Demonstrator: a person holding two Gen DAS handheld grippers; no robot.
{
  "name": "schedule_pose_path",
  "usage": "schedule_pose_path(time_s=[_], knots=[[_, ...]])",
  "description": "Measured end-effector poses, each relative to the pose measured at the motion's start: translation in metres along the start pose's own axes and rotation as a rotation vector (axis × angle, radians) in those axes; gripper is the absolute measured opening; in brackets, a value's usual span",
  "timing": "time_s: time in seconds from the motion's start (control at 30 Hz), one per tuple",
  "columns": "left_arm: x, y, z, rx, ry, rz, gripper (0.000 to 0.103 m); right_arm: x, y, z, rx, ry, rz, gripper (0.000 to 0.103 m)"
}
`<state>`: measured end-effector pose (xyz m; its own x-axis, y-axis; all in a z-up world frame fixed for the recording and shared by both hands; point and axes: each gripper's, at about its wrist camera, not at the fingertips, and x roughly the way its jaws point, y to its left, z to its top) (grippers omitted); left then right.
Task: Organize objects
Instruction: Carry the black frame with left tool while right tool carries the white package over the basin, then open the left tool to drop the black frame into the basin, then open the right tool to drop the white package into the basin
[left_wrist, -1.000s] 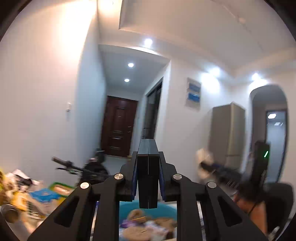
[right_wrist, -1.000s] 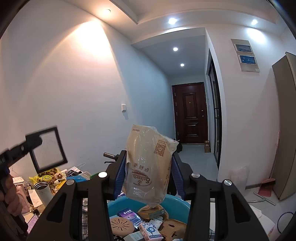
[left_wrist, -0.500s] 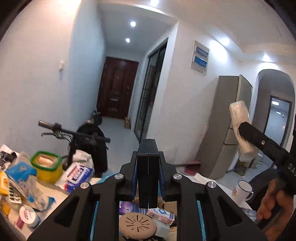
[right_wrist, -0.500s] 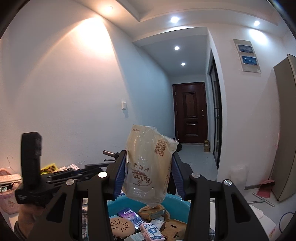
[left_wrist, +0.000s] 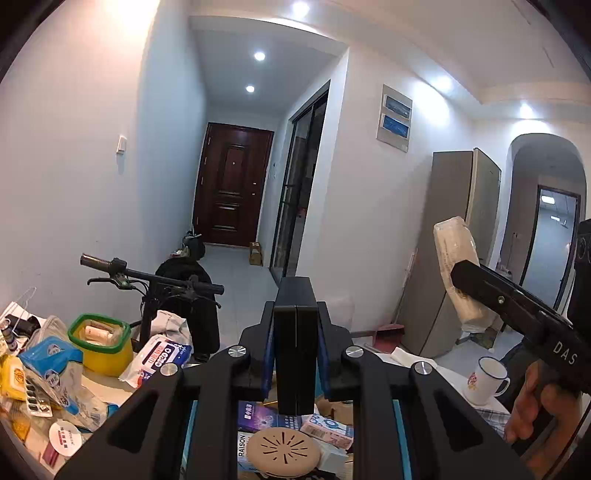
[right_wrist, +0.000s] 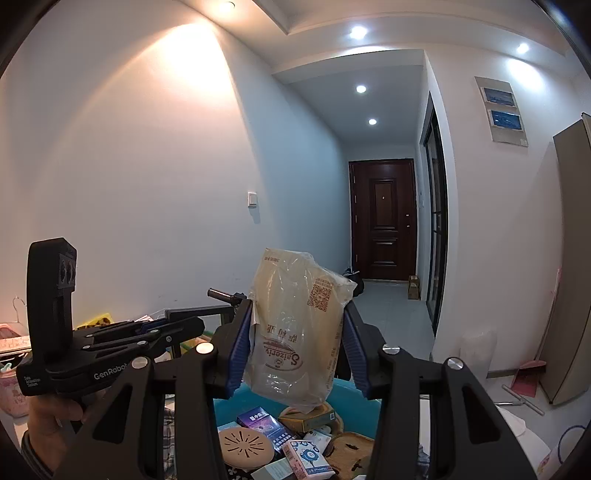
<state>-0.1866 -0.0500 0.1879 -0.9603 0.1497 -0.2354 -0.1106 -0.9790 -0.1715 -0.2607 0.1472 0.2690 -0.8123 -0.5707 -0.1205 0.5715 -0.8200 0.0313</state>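
Two black two-finger grippers were in play. The left gripper (left_wrist: 296, 347) had its jaws clenched flat together with nothing between them, and it hung over the round blue plastic basin (right_wrist: 354, 402). The right gripper (right_wrist: 297, 343) grasped one clear plastic bag of beige tissues printed with a QR code (right_wrist: 295, 332), held upright between its blue pads (right_wrist: 238, 347) above the same basin.

In the basin, the right wrist view showed one round beige slotted disc (right_wrist: 245, 445), one purple box (right_wrist: 264, 421), one white box with a blue pattern (right_wrist: 308, 456) and one yellowish carton (right_wrist: 310, 413) — four items that could be counted; others lay partly hidden beneath.

The left wrist view alone showed the clutter to the left of the basin: one yellow tub with a green rim (left_wrist: 99, 341), one white wet-wipe pack with red print (left_wrist: 160, 360), one blue tissue pack (left_wrist: 50, 358) and one blister strip of pills (left_wrist: 35, 393). It alone also showed one white enamel mug (left_wrist: 487, 380) to the right, a black handlebar (left_wrist: 147, 275) behind the table, and the held bag from its narrow side, with the person's right hand (left_wrist: 535, 402) on the grip.

The right wrist view alone showed the left gripper from the side — and the left hand (right_wrist: 55, 417) holding it — plus a pink dustpan (right_wrist: 528, 376) on the floor. Both views showed one dark brown door (right_wrist: 384, 218) at the corridor's end.
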Motion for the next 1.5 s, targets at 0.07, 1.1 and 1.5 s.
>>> schedule_pose_path(time_s=[0.07, 1.1, 1.5], knots=[[0.002, 0.0, 0.0, 0.01, 0.002, 0.021, 0.02, 0.003, -0.001, -0.001, 0.003, 0.008, 0.0, 0.045], [0.018, -0.003, -0.009, 0.031, 0.046, 0.079, 0.102, 0.007, 0.004, -0.002, -0.015, 0.033, -0.002, 0.046], [0.009, 0.001, -0.005, 0.027, 0.032, 0.1, 0.103, 0.015, 0.004, -0.006, -0.02, 0.059, -0.003, 0.046]])
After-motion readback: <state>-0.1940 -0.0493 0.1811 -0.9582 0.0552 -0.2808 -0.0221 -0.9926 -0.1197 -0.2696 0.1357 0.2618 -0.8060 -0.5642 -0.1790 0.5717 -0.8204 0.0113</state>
